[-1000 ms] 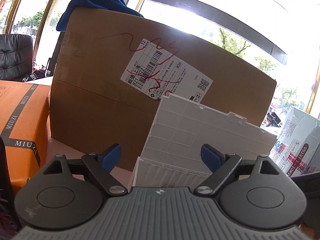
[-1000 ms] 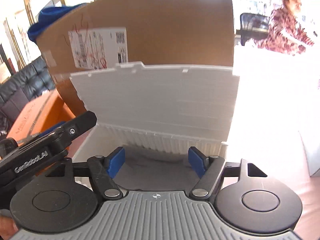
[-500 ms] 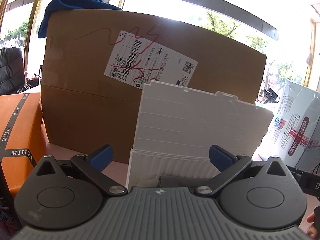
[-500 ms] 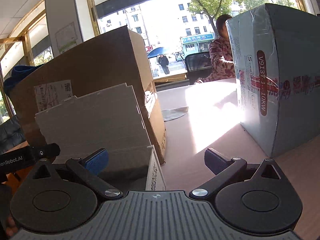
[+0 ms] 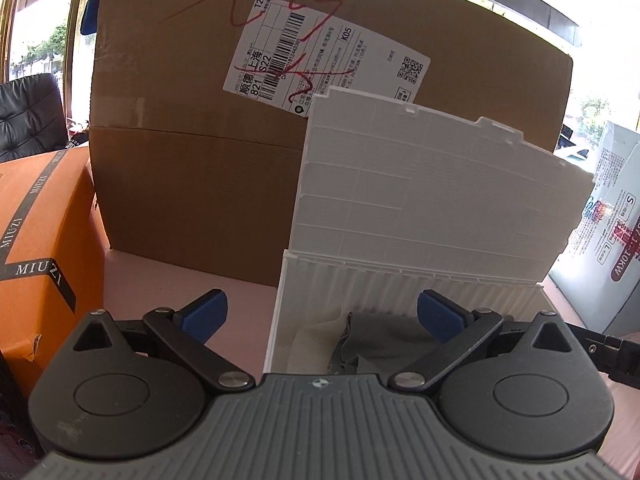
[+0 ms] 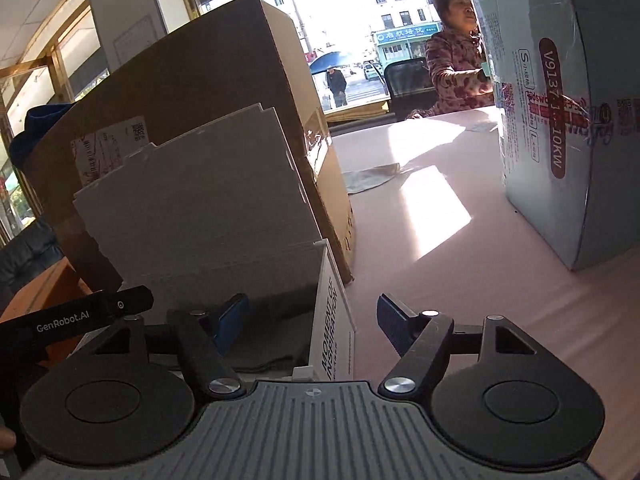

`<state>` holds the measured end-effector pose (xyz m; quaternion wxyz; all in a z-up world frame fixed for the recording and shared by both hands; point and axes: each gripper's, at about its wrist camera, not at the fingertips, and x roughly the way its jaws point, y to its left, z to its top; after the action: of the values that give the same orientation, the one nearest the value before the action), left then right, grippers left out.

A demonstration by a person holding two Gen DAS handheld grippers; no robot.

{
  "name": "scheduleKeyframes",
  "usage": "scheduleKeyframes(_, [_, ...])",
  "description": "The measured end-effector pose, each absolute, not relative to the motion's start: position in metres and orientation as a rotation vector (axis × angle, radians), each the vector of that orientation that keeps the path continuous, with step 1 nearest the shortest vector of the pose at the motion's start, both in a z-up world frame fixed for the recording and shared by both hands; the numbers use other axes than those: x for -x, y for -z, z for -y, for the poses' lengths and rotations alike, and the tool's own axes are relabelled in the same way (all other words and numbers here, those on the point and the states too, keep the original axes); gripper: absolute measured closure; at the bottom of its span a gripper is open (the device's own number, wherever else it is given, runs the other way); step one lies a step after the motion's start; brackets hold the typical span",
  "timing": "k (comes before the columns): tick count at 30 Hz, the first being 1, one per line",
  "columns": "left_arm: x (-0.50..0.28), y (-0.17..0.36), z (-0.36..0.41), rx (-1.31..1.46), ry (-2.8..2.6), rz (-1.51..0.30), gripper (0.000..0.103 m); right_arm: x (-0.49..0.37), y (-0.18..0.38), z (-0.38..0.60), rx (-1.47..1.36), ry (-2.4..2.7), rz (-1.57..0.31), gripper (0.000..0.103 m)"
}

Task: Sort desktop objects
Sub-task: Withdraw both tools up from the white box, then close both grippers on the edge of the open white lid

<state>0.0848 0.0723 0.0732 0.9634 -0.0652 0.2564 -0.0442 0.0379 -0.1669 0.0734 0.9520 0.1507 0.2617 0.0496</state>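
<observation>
- White plastic bin (image 5: 408, 296), lid (image 5: 432, 184) raised and leaning on the carton (image 5: 192, 152), stands on the table (image 6: 420, 200); grey cloth (image 5: 376, 340) lies inside it.
- Left tongs (image 5: 322, 316): spread wide, holding nothing, over the bin's near left corner.
- Right tongs (image 6: 310, 320): also spread and empty, astride the bin's right wall.
- Handling, as I judge it: the cloth is soft, light and limp, so I would pinch a raised fold. The bin looks thin, stiff and light, best taken by a wall rim.
- Against a second ago: my right tongs have swung from the bin's interior to its right side, and my left tongs now look deeper in.
</observation>
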Motion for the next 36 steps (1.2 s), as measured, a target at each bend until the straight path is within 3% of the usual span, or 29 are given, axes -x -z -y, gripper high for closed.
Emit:
scheduleKeyframes(4, [-0.085,-0.069,-0.069,0.096,0.069,-0.531,0.024,-0.038,-0.069,0.159,-0.264,-0.088,-0.544,0.053])
scheduleKeyframes(6, [-0.087,-0.067,-0.070,0.109,0.063,-0.554,0.052,-0.039,-0.066,0.159,-0.262,-0.086,-0.555,0.065])
scheduleKeyframes(8, [-0.090,-0.064,-0.072,0.123,0.060,-0.582,0.067,-0.040,-0.064,0.159,-0.269,-0.079,-0.563,0.078])
scheduleKeyframes(9, [-0.090,-0.063,-0.072,0.120,0.057,-0.588,0.073,-0.041,-0.063,0.159,-0.271,-0.077,-0.569,0.084])
scheduleKeyframes(12, [-0.089,-0.061,-0.070,0.088,0.030,-0.581,0.081,-0.041,-0.061,0.158,-0.278,-0.084,-0.574,0.087])
scheduleKeyframes(21, [-0.085,-0.060,-0.064,0.046,-0.020,-0.578,0.095,-0.039,-0.061,0.151,-0.239,-0.064,-0.548,0.089])
scheduleKeyframes(36, [-0.086,-0.058,-0.065,0.071,-0.004,-0.582,0.099,-0.032,-0.061,0.139,-0.158,-0.013,-0.488,0.093])
